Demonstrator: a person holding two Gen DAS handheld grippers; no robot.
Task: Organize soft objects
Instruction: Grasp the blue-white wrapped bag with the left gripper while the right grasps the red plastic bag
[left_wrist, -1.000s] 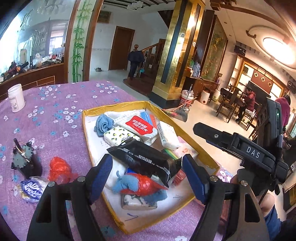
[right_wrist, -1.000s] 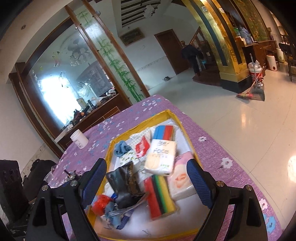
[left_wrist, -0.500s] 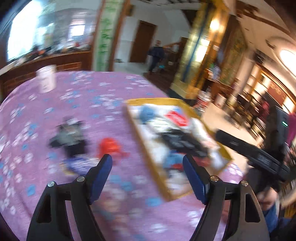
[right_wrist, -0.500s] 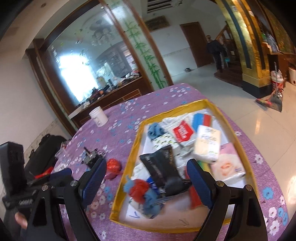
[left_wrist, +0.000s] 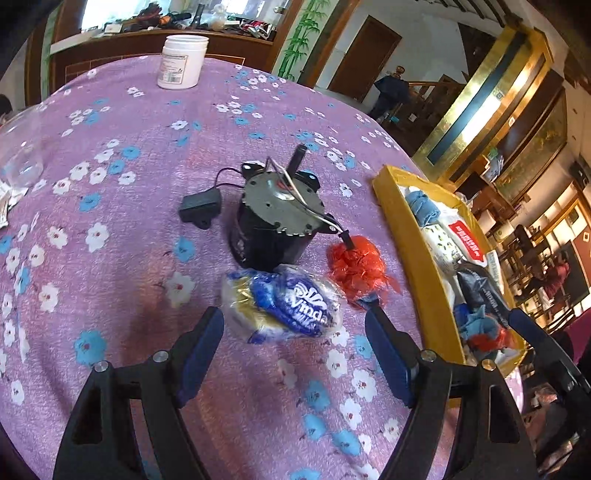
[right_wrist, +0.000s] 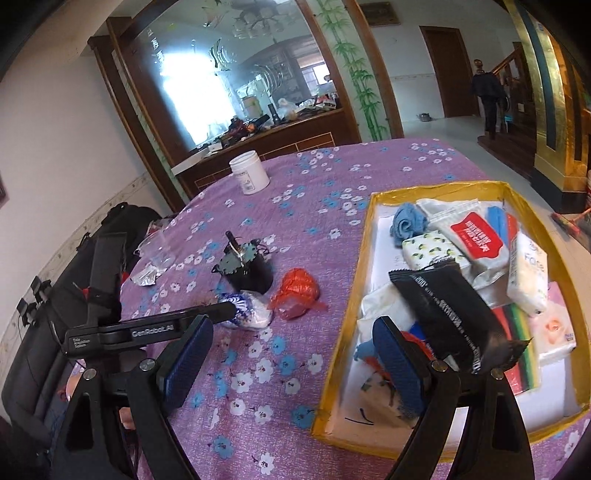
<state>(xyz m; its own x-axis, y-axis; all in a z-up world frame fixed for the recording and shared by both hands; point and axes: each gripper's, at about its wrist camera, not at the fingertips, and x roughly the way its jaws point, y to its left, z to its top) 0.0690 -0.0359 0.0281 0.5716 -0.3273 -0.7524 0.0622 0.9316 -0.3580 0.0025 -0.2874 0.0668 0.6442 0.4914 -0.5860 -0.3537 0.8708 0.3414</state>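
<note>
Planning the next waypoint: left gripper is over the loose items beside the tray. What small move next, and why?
Probably ease the left gripper forward and down so its open jaws straddle the blue-and-white Vinda pack. That pack lies on the purple cloth directly ahead of the fingers, outside the yellow tray, with nothing between the pads yet. The red bag beside it can wait.

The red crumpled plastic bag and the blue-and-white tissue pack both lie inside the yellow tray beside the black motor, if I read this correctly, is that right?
Not quite: the red crumpled plastic bag and the blue-and-white tissue pack do lie beside the black motor, but on the purple tablecloth, outside the yellow tray. The right wrist view shows this.
</note>
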